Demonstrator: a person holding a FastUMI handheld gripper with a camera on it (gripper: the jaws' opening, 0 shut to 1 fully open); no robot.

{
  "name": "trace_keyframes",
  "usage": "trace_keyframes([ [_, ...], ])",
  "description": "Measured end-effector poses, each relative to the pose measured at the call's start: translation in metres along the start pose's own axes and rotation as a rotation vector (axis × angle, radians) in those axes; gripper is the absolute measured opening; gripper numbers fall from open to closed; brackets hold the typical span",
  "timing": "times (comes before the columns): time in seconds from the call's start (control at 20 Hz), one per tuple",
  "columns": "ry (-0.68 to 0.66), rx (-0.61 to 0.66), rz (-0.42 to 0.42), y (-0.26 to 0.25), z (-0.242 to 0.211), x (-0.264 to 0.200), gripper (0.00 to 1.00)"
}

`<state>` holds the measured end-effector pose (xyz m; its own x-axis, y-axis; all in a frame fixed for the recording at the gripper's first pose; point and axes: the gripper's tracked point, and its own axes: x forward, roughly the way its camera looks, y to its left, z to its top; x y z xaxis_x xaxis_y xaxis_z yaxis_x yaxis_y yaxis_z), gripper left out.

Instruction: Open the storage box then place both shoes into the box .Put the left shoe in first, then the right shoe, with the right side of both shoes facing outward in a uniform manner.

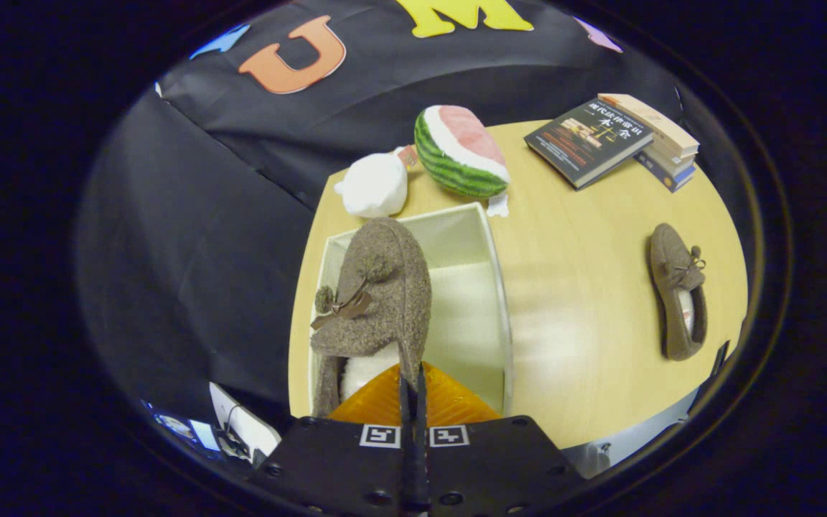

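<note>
Held the soft, light felt shoe by its collar edge, gripper pinched shut on it (limp, likely to sag) over the open storage box.

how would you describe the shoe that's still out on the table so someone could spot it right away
Start at the round wooden table and find the open white storage box, over which the gripper is shut on one brown shoe. The other shoe lies alone on bare tabletop beyond the box's far side, below the stack of books. It is the only brown, bow-tied slipper lying free.
</note>
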<state>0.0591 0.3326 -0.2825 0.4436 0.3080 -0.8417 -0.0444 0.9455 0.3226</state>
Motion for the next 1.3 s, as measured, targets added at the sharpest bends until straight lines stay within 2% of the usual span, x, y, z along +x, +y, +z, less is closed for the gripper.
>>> trace_keyframes([
  [0.4, 0.110, -0.005, -0.139, 0.011, -0.005, 0.090, 0.00],
  [0.55, 0.156, -0.008, -0.200, 0.003, -0.010, 0.110, 0.01],
  [0.7, 0.187, -0.011, -0.225, -0.006, -0.017, 0.117, 0.00],
  [0.8, 0.211, -0.008, -0.203, -0.005, -0.020, 0.119, 0.04],
  [0.9, 0.203, -0.008, -0.186, -0.006, -0.016, 0.114, 0.15],
  [1.0, 0.193, -0.015, -0.152, -0.001, -0.013, 0.103, 0.21],
  [1.05, 0.197, -0.027, -0.138, 0.000, -0.012, 0.093, 0.36],
  [1.1, 0.191, -0.038, -0.120, 0.001, -0.011, 0.080, 0.37],
  [1.25, 0.174, -0.105, -0.043, 0.006, -0.006, 0.038, 0.71],
  [1.3, 0.161, -0.129, -0.021, 0.005, -0.002, 0.025, 0.77],
])
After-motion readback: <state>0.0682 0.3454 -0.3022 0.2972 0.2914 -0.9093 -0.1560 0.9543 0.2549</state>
